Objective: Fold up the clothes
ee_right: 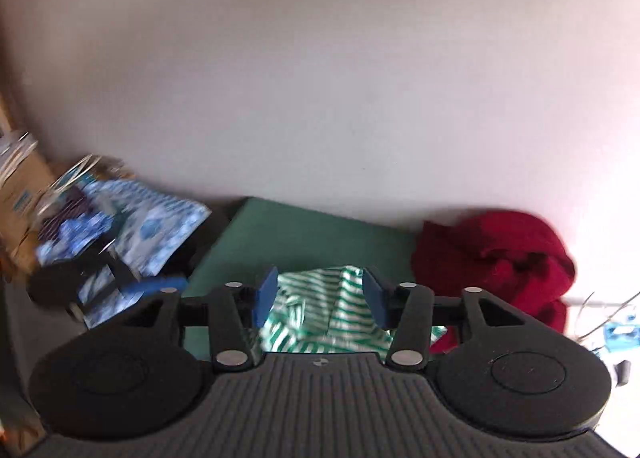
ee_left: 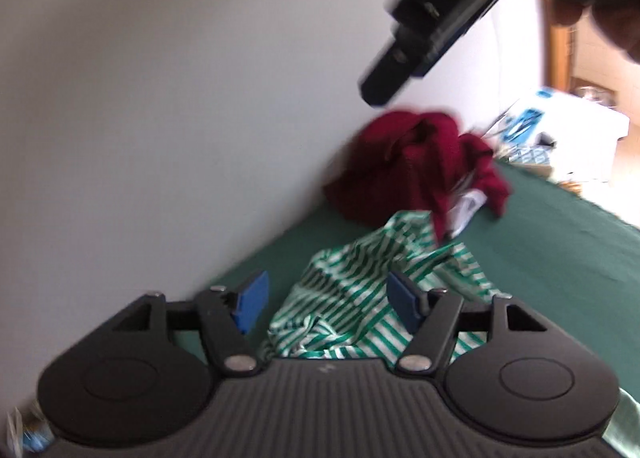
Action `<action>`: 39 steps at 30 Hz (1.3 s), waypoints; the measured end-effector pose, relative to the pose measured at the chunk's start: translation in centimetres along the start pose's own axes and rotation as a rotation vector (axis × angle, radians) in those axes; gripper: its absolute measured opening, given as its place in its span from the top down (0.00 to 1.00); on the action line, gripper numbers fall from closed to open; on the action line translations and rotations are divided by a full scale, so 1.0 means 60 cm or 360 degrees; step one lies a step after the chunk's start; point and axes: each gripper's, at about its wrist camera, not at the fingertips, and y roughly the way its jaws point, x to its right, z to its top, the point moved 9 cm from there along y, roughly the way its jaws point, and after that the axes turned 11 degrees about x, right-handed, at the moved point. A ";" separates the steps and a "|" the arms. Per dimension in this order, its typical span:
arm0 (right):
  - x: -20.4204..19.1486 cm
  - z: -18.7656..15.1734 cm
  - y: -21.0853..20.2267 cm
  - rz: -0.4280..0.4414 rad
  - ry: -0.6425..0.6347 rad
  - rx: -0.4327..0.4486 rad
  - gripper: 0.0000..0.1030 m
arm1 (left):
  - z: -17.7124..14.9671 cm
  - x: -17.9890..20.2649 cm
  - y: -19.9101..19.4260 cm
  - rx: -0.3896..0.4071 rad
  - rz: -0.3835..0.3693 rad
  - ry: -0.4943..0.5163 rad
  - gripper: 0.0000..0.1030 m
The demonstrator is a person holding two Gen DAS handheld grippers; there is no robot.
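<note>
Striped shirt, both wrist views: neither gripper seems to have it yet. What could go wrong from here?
1. The striped shirt lies bunched, so the open left gripper may pinch several layers instead of one edge.
2. The red garment overlaps the shirt's far edge and could be dragged along when the shirt is lifted.
3. The open right gripper faces folds with no clear hem in view, so its grasp point is a guess.

Right gripper [ee_right: 320,298] open, blue jaws spread wide, nothing between them but air. Beyond the jaws, a crumpled green-and-white striped shirt [ee_right: 320,310] lying on the green tabletop [ee_right: 304,234]. Red garment [ee_right: 496,262] heaped at the tabletop's far right edge, against the white wall [ee_right: 320,77]. Off the left edge, blurred blue-and-white patterned cloth [ee_right: 156,234] beside a cardboard box [ee_right: 24,189].
</note>
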 end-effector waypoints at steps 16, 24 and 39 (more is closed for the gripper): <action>0.208 -0.234 0.458 -0.0185 0.0128 -0.0517 0.50 | -0.211 -0.142 0.390 -0.0485 0.0217 -0.0603 0.09; 0.217 -0.272 0.512 0.0002 0.0077 -0.0609 0.87 | -0.215 -0.123 0.484 -0.0554 0.0142 -0.0490 0.23; 0.131 -0.186 0.266 0.0276 -0.0195 -0.0140 0.95 | -0.121 -0.090 0.287 -0.0134 0.0070 -0.0400 1.00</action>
